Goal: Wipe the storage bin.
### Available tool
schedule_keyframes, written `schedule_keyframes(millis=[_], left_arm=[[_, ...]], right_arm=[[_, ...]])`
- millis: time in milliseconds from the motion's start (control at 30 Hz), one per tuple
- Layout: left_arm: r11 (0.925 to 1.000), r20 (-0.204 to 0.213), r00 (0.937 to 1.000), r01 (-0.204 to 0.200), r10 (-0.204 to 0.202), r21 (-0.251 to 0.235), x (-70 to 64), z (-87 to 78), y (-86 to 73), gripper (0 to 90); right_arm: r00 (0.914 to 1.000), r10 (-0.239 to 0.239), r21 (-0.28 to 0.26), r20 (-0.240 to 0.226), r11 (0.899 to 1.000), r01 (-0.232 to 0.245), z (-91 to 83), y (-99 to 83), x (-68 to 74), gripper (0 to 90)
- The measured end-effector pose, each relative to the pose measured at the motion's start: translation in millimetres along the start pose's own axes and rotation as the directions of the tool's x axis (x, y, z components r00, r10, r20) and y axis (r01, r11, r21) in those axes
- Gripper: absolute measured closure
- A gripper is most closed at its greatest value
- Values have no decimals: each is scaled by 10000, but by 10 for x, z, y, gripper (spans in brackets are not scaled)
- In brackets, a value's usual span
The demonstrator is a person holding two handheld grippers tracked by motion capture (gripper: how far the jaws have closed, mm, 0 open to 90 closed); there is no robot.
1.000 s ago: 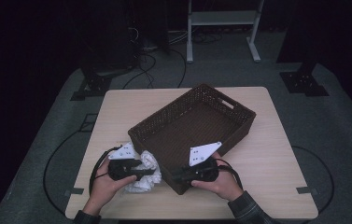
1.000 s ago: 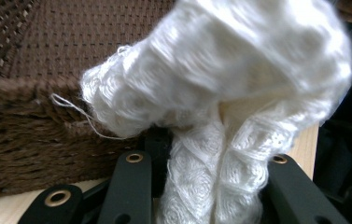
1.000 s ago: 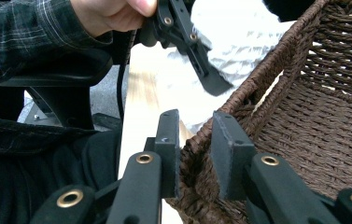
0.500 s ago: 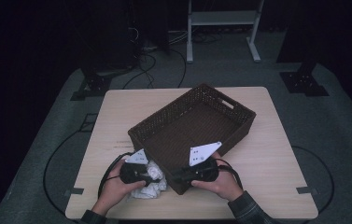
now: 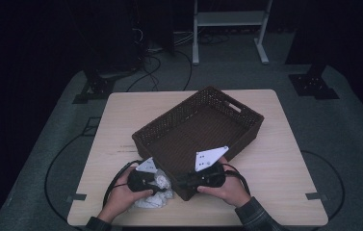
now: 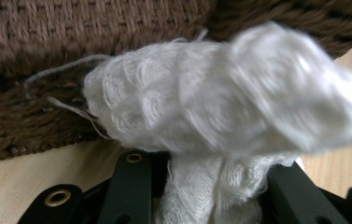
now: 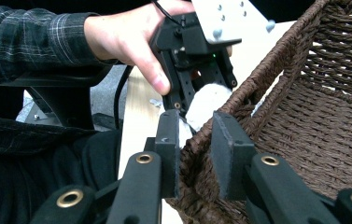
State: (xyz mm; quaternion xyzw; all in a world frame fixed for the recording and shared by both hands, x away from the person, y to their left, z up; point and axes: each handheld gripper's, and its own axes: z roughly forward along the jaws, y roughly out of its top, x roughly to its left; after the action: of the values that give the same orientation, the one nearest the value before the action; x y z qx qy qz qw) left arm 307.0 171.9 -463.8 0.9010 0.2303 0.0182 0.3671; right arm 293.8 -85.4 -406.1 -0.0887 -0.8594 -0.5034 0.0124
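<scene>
Cloth now nearer basket, its lower folds blurred.

My left gripper holds white cloth against basket near corner, on table. My right gripper grips basket rim at same corner. Basket sits skewed, mid-table.

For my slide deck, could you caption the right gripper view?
Right gripper clamps the wicker basket's rim while the left gripper brings a white cloth alongside.
</scene>
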Motion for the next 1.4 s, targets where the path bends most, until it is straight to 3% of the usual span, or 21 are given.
schedule_keyframes(millis=[233, 833, 1233, 1400], left_arm=[[9974, 77, 10000, -12, 18, -718, -73, -142, 67, 672], [9842, 274, 9993, -187, 238, -1759, -178, -435, 166, 672], [9920, 674, 9977, 83, 2, -1261, -155, -201, 107, 672], [9992, 556, 9981, -233, 251, -331, -179, 0, 69, 672]], right_arm=[[10000, -9, -8, -6, 10000, 9, -1, 0, -2, 722], [10000, -4, 25, 6, 10000, 4, -5, 1, -1, 722], [10000, 11, 7, -6, 10000, -11, 2, 3, -2, 722], [10000, -11, 32, 23, 10000, 11, 1, 6, 3, 722]])
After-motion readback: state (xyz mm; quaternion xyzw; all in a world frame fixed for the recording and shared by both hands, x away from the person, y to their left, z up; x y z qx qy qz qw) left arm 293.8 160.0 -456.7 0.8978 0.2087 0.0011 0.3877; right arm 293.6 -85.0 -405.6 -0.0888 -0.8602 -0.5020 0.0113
